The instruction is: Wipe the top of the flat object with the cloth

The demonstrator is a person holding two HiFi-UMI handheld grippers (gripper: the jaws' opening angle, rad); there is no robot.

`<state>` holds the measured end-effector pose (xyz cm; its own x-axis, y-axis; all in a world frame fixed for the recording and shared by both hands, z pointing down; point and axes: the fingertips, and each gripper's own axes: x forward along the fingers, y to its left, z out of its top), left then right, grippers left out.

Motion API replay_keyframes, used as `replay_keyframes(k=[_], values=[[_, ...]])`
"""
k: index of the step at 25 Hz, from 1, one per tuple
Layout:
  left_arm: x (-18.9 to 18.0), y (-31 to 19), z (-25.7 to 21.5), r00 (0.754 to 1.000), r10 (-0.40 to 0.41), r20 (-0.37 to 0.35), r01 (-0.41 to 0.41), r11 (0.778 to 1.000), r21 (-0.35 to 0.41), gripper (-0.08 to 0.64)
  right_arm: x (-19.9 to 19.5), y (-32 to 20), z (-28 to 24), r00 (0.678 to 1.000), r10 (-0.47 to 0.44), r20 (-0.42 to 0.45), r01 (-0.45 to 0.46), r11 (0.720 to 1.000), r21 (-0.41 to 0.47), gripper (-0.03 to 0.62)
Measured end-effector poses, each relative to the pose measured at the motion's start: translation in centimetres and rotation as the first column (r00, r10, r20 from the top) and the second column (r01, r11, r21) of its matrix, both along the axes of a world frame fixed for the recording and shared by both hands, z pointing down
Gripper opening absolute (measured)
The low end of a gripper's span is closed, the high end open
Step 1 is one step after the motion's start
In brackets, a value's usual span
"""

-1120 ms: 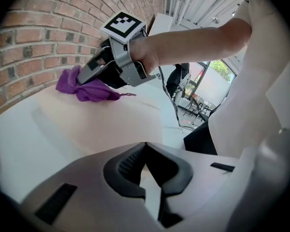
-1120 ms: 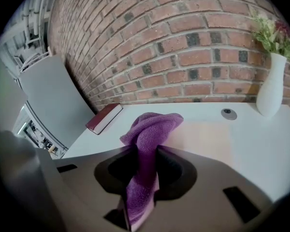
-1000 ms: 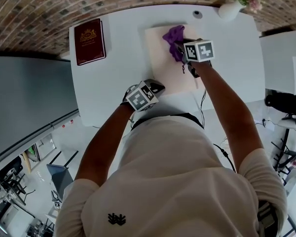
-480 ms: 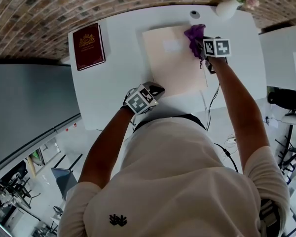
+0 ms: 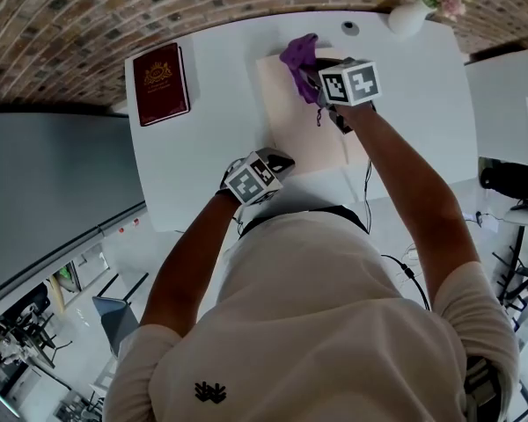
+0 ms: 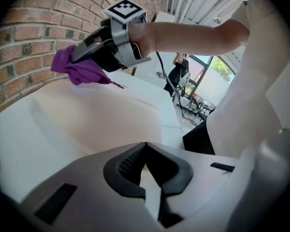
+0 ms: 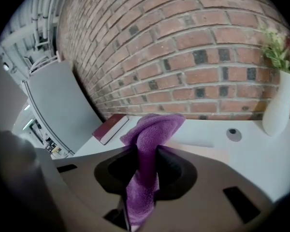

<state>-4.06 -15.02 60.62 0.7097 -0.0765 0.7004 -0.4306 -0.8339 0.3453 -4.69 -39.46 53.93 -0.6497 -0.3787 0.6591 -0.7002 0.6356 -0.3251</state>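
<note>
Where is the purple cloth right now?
In the head view, the purple cloth sits right of centre, clamped in the right gripper over the far edge of the pale board, near the brick wall.

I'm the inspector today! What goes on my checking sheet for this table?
Surface: white table; no spills seen.
Job's things: purple cloth at the far end of the pale flat board.
Clutter: dark red book on the left; white vase with flowers and a small round disc at the far edge.
Grippers: right gripper shut on the cloth; left gripper shut, empty, by the board's near corner.
Cables: thin black cable hangs under the right arm.
Surroundings: brick wall behind the table; grey panel on the left.
</note>
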Motion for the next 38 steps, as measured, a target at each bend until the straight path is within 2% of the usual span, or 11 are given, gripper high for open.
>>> replay_keyframes(k=[5,8,10,20,28,33,38], values=[[0.1,0.0,0.1,1.000,0.001,0.016,-0.001,1.000,0.004,0.025,-6.7,1.8,0.7,0.994,-0.107,0.013,0.107,0.994,-0.019,0.117],[0.0,0.0,0.1,1.000,-0.003,0.022,0.003,1.000,0.005,0.025,-8.2,1.7,2.1,0.993,-0.120,-0.004,0.120,0.992,-0.039,0.117],[0.0,0.0,0.1,1.000,-0.010,0.024,0.010,1.000,0.002,0.025,-7.7,1.1,3.2,0.994,-0.108,-0.023,0.106,0.993,-0.052,0.117],[-0.1,-0.3,0.0,1.000,-0.022,0.019,0.023,1.000,-0.017,0.025,1.9,-3.5,4.9,0.998,0.040,-0.053,-0.044,0.997,-0.068,0.117],[0.5,-0.5,0.1,0.998,-0.004,0.061,0.006,1.000,-0.020,0.025,10.1,-6.3,5.1,0.988,0.141,-0.055,-0.145,0.987,-0.063,0.117],[1.0,-0.5,0.0,0.996,-0.002,0.092,0.005,0.999,-0.032,0.025,14.0,-7.3,5.1,0.984,0.171,-0.058,-0.174,0.983,-0.059,0.117],[1.4,-0.6,0.0,0.991,0.005,0.134,0.002,0.998,-0.058,0.025,16.4,-7.7,5.8,0.986,0.159,-0.059,-0.162,0.984,-0.067,0.117]])
